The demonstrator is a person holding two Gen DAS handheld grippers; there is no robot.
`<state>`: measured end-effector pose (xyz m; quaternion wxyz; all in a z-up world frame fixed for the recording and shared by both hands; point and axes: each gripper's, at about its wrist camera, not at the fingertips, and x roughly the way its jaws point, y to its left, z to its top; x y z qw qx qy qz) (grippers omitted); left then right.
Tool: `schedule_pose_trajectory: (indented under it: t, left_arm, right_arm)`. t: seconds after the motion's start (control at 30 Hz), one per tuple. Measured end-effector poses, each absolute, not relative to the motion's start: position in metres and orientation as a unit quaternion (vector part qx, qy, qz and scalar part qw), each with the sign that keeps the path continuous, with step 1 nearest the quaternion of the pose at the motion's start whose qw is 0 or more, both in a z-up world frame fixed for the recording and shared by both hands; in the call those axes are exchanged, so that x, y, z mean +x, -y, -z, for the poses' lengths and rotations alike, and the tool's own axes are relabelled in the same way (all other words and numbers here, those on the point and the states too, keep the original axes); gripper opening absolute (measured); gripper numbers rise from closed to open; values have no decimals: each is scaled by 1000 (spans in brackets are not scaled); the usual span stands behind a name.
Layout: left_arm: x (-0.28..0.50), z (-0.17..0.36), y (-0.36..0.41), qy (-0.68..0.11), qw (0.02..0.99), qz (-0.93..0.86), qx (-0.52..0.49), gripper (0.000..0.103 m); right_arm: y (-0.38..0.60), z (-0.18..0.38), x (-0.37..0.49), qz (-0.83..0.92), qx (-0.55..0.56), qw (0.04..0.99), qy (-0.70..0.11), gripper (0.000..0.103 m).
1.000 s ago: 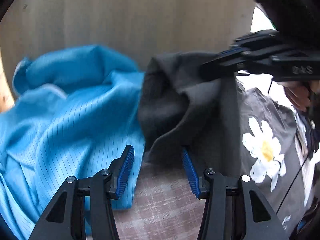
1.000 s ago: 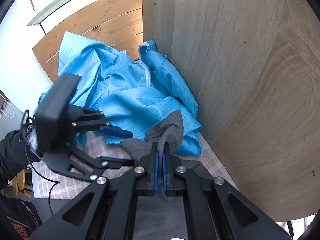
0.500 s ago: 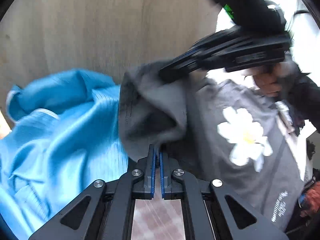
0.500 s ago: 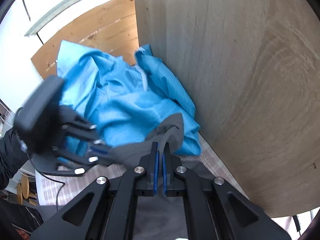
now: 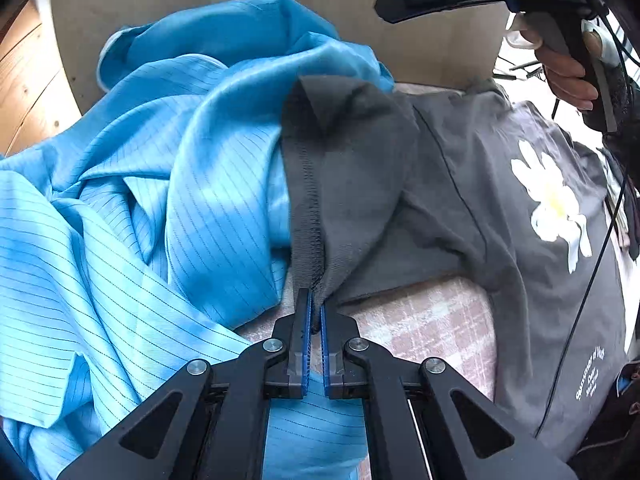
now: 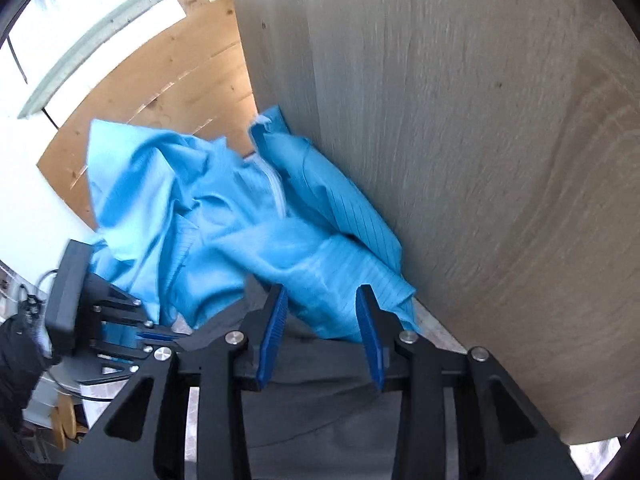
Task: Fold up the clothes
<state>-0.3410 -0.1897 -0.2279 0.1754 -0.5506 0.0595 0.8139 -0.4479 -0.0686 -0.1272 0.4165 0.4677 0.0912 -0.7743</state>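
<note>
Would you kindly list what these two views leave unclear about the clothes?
- Grey T-shirt: its lower part, cut off by the left view's edge.
- Its small white print: too small to read.
- Blue shirt: blurred in the right view.
- Checked cloth: mostly hidden under both garments.

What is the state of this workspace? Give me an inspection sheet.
Surface: pink checked cloth covers it.
Job's things: grey T-shirt with a white flower print, lying partly spread; its sleeve hem is pinched.
Clutter: crumpled blue striped garment beside the T-shirt, against the board.
Tongs: left tongs shut on the sleeve hem; right tongs opening, pads clear of fabric.
Cables: thin black cable hangs over the T-shirt.
Surroundings: grey wooden board behind; plywood panel.
</note>
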Motion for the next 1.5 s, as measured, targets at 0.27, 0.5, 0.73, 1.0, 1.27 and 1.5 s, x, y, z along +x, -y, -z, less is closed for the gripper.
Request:
schedule_pose_trajectory:
  t: [0.27,0.5,0.73,1.0,1.27,1.5]
  left_arm:
    - [-343,242,168,-68,176,-818,-543,6]
    - [-345,251,159,-71,178,-819,-541,6]
    - [-330,232,157,-62,188,-835,-513,4]
    - [-339,224,172,-38,162,-845,-508,4]
    - [-342,242,165,-53,158,-833,-528,4]
    - [-345,242,160,-60,158,-831,-530,4]
  right_arm:
    - [113,138,-416,725,438,496,-190,35]
    - [141,166,-384,715,397,478,-321,35]
    - [132,150,-401,736,403,486,-243,2]
    - [133,154,-453,744,453,480,-106,2]
    - [131,158,-458,751,457,463,-109,12]
    - [127,141,-434,752,396,490,-194,12]
